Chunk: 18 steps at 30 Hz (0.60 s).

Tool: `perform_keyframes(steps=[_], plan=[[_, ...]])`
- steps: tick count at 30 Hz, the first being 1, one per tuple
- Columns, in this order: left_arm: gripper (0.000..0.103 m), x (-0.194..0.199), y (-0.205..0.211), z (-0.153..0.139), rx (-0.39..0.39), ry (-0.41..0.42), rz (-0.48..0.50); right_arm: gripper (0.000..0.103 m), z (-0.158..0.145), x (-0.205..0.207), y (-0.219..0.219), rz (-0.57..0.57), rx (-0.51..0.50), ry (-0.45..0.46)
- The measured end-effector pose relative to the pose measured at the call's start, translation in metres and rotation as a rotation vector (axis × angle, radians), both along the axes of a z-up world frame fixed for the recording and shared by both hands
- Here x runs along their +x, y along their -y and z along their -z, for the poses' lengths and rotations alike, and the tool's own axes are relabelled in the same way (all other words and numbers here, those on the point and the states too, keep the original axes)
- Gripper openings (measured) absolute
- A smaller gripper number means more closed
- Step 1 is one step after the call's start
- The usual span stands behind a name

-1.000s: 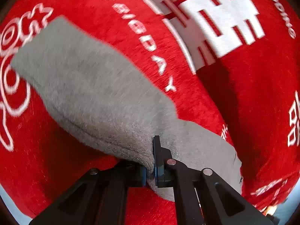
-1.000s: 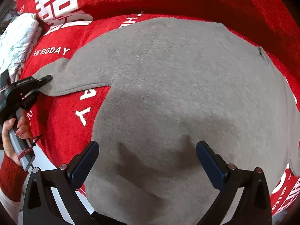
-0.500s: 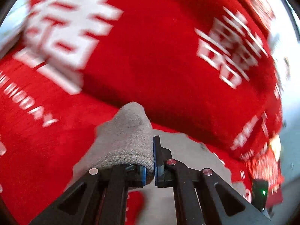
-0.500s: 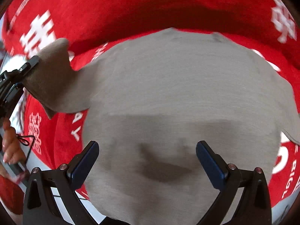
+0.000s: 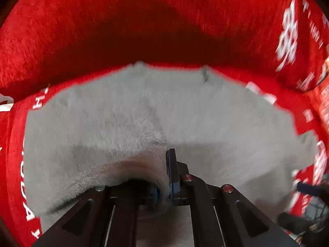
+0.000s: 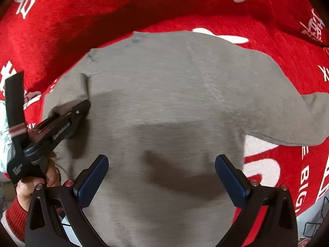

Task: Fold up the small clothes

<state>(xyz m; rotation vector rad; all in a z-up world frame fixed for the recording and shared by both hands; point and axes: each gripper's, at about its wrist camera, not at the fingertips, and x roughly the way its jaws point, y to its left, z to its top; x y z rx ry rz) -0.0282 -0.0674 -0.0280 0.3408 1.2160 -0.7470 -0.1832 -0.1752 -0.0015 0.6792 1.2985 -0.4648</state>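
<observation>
A small grey sweater (image 6: pixel 174 107) lies spread on a red blanket (image 6: pixel 102 16). My left gripper (image 5: pixel 164 185) is shut on the grey sleeve (image 5: pixel 115 150) and holds it folded over the sweater's body (image 5: pixel 226 127). It also shows in the right wrist view (image 6: pixel 82 107) at the sweater's left side. My right gripper (image 6: pixel 161 177) is open and empty, hovering above the sweater's lower middle. The other sleeve (image 6: pixel 304 119) stretches out to the right.
The red blanket (image 5: pixel 144 20) with white lettering rises into a fold behind the sweater. A white patterned cloth (image 6: pixel 4 127) lies at the far left. My hand in a red cuff (image 6: pixel 24 187) holds the left gripper's handle.
My left gripper has carried the sleeve from the left side up and over onto the sweater's body. My right gripper stayed open above the sweater, its view shifting right.
</observation>
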Motion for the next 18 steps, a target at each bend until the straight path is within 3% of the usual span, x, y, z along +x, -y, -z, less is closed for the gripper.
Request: perform_keyframes(steps=[2,3,4,5,6,9,13,15,18], plan=[[0.012,-0.007,-0.003,-0.005,-0.002,0.04,0.009,0.103,0.0,0.0,0.004,-0.007,-0.005,0.006],[0.016,-0.009,-0.003,-0.007,0.015,0.044,0.017,0.103,-0.001,0.004,0.003,-0.017,-0.01,0.011],[0.029,-0.009,-0.004,-0.009,0.034,0.041,0.022,0.103,-0.003,0.006,0.001,-0.03,-0.016,0.018],[0.07,-0.009,-0.006,-0.012,0.049,0.036,0.023,0.103,-0.007,0.015,-0.004,-0.055,-0.031,0.029],[0.088,-0.009,-0.016,-0.023,0.037,0.05,0.009,0.103,-0.011,0.017,-0.006,-0.079,-0.043,0.041],[0.088,-0.008,-0.048,-0.05,0.016,0.094,-0.016,0.103,-0.018,0.051,-0.031,-0.202,-0.095,0.079],[0.088,0.012,-0.114,-0.07,0.065,0.149,-0.131,0.103,-0.025,0.099,-0.083,-0.426,-0.207,0.103],[0.088,0.028,-0.145,-0.07,0.119,0.18,-0.207,0.103,-0.02,0.125,-0.119,-0.574,-0.305,0.097],[0.088,0.054,-0.177,-0.053,0.192,0.147,-0.303,0.103,0.001,0.156,-0.166,-0.768,-0.477,0.045]])
